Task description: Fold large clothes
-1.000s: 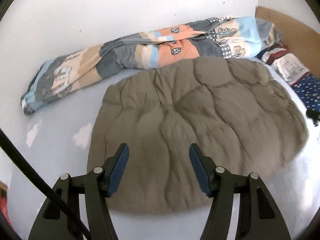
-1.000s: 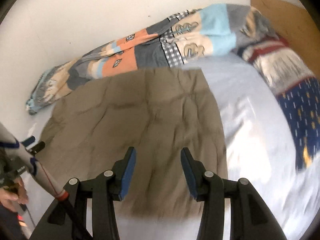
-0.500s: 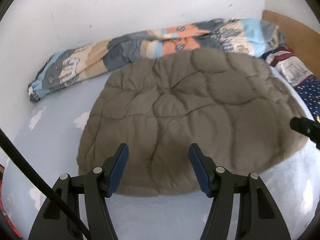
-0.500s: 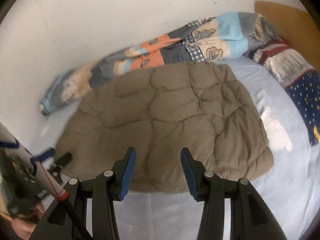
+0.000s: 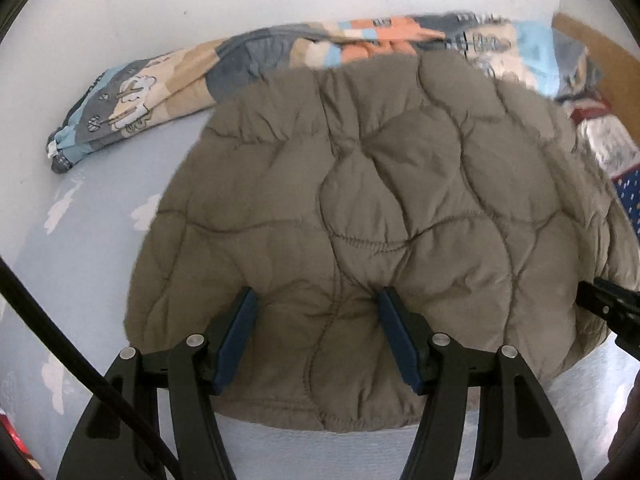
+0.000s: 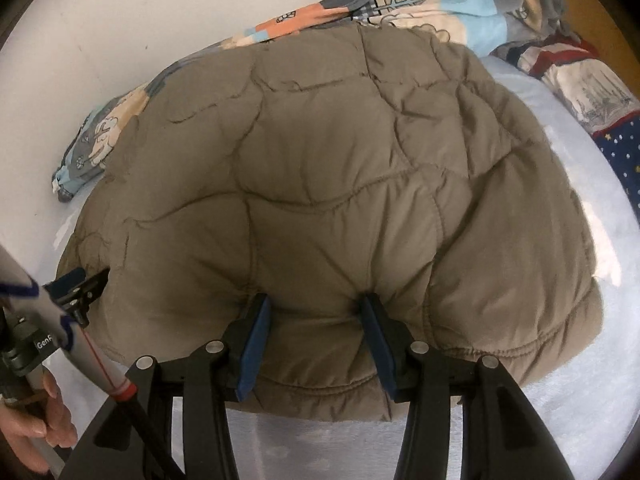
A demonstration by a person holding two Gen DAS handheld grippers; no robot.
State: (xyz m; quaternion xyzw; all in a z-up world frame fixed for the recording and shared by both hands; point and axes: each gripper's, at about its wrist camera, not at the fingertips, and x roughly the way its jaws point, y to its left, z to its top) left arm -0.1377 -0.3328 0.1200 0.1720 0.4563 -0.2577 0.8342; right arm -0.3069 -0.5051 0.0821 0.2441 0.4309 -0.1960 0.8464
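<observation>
Both grippers have dropped closer to the puffy taupe quilted jacket lying flat on the pale-blue bedsheet; left gripper and right gripper hang half-open over its near hem, gripping nothing; soft, light and bulky, it likely wants pinching at that stitched hem.

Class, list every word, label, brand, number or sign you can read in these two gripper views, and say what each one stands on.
"GenR", cut off at its edge: white letters on the black handle of the left gripper, seen in the right wrist view.
Patchwork blanket: printed drawings only, no readable words.
Brown quilted jacket: no label or text visible.
</observation>
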